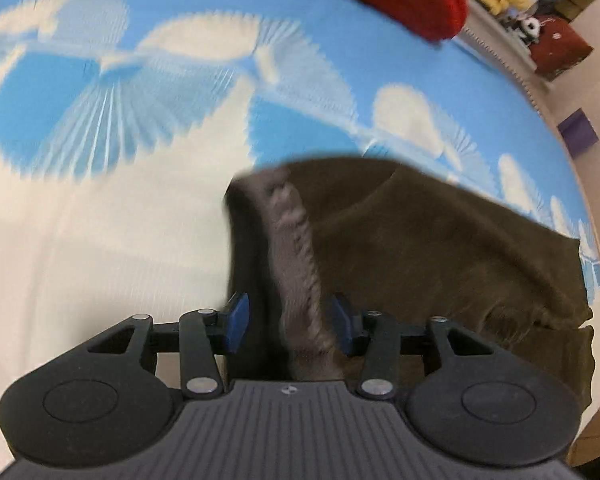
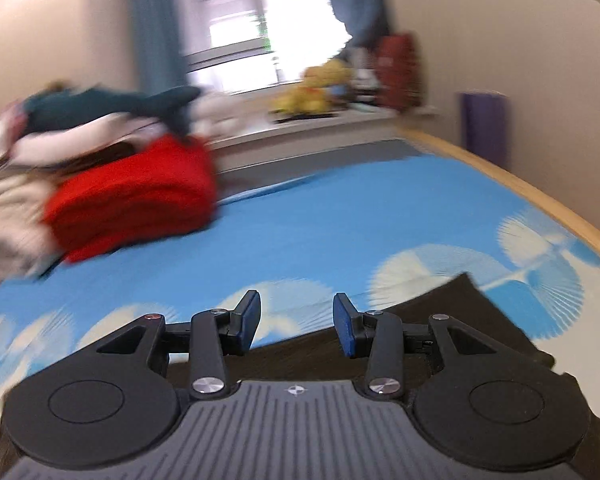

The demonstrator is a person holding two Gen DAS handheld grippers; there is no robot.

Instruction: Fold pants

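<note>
Dark brown pants (image 1: 428,248) lie on a bed with a blue and white sheet (image 1: 172,120). In the left wrist view the grey waistband (image 1: 296,264) rises up between my left gripper's (image 1: 290,322) blue pads (image 1: 236,322), which stand apart with the cloth loose between them. In the right wrist view my right gripper (image 2: 296,326) is open and empty, above the edge of the pants (image 2: 440,320), which lie flat below and to the right of it.
A folded red garment (image 2: 136,200) lies on the sheet (image 2: 320,220) at the far left, with a pile of clothes (image 2: 80,120) behind it. The bed's wooden edge (image 2: 520,188) runs along the right. Yellow plush toys (image 2: 308,92) sit on a ledge by the window.
</note>
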